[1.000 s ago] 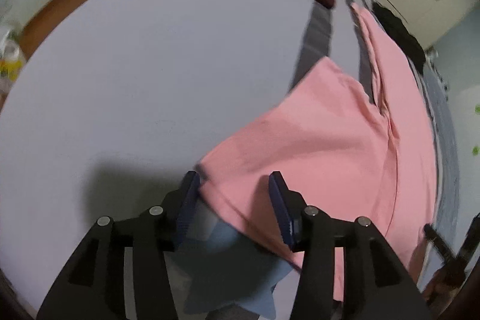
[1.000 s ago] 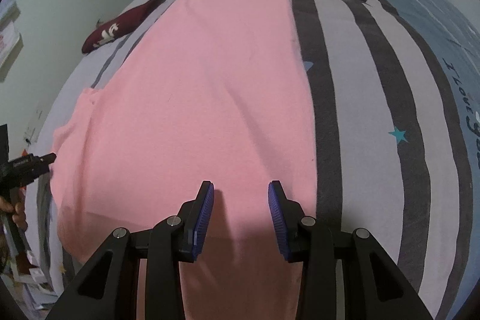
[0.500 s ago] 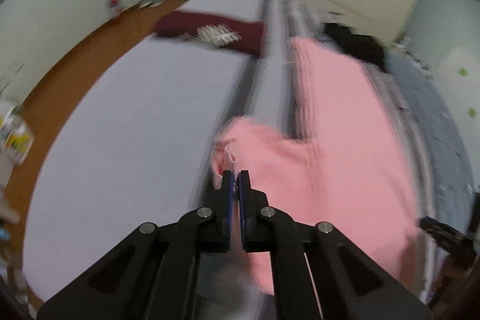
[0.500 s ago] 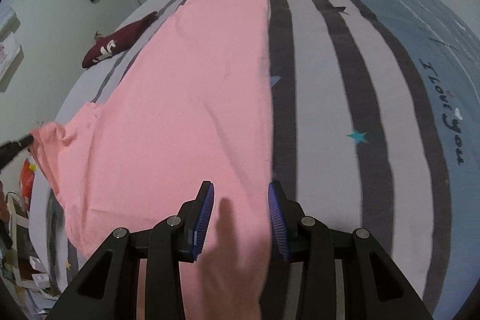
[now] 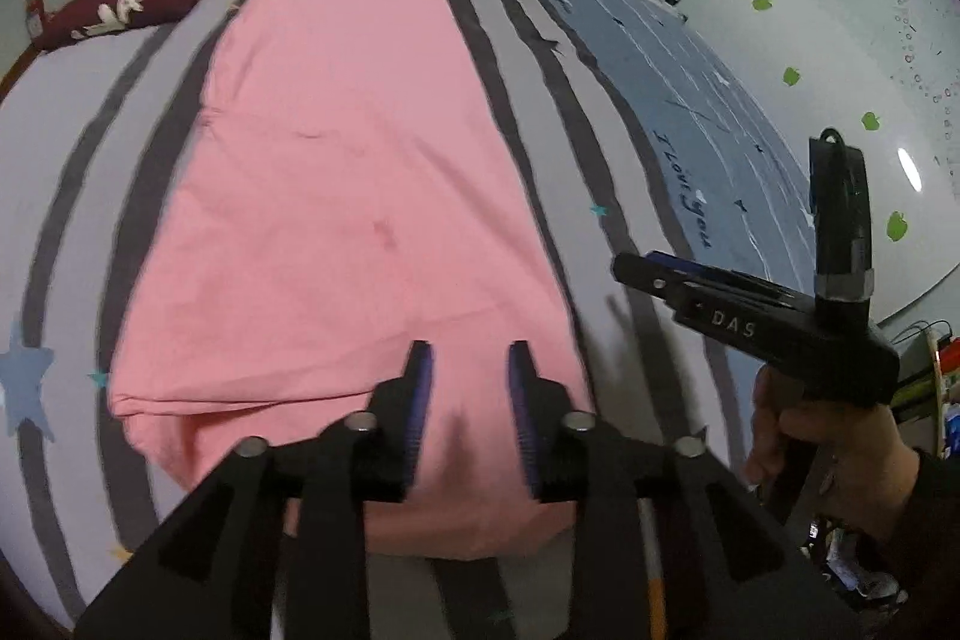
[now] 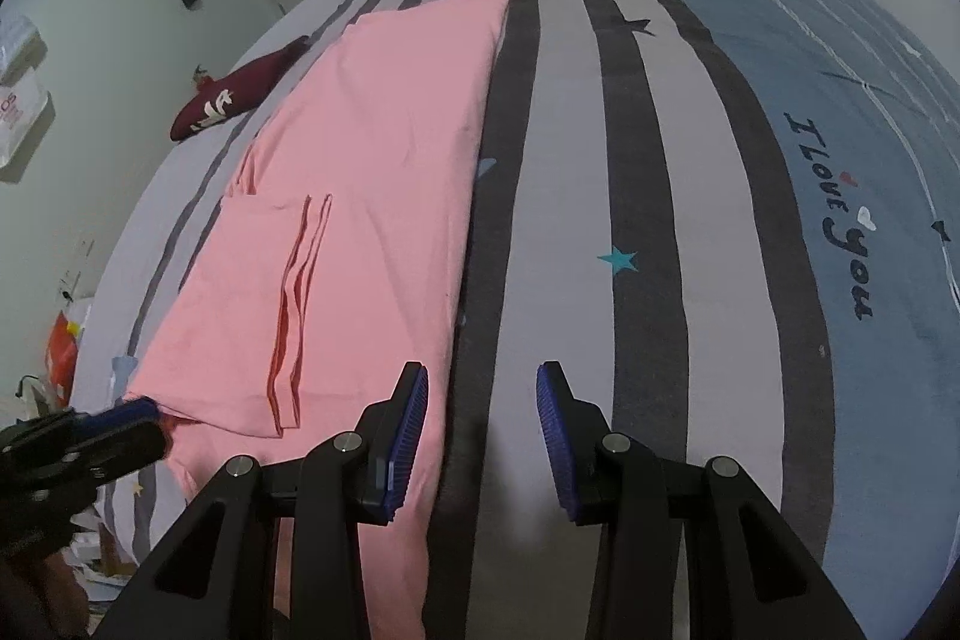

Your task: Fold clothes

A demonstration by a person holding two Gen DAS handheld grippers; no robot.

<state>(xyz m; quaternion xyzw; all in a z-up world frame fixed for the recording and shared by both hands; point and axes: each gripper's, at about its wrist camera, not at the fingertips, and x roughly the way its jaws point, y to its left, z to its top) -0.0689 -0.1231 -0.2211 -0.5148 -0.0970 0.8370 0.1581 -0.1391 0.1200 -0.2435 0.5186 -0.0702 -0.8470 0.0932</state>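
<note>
Both claws (image 5: pixel 468 388) (image 6: pixel 483 430) gape empty, left opening, above striped bed (image 6: pixel 570 196) near pale walls (image 6: pixel 90 40).

Both fisheye views are dim, with a cool, even indoor cast. Straight lines bow strongly toward the black vignetted corners. A bright glare spot sits on the glossy pale wall (image 5: pixel 909 166) at three o'clock in the left view. Soft shadows fall just beneath each tool's fingers. The left view is slightly motion-blurred.

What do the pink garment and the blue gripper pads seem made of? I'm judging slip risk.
Pink garment: probably soft matte cotton knit; it lies limp, with shallow creases. Blue pads on the right gripper: likely ribbed rubber or plastic, showing fine ridges.
</note>
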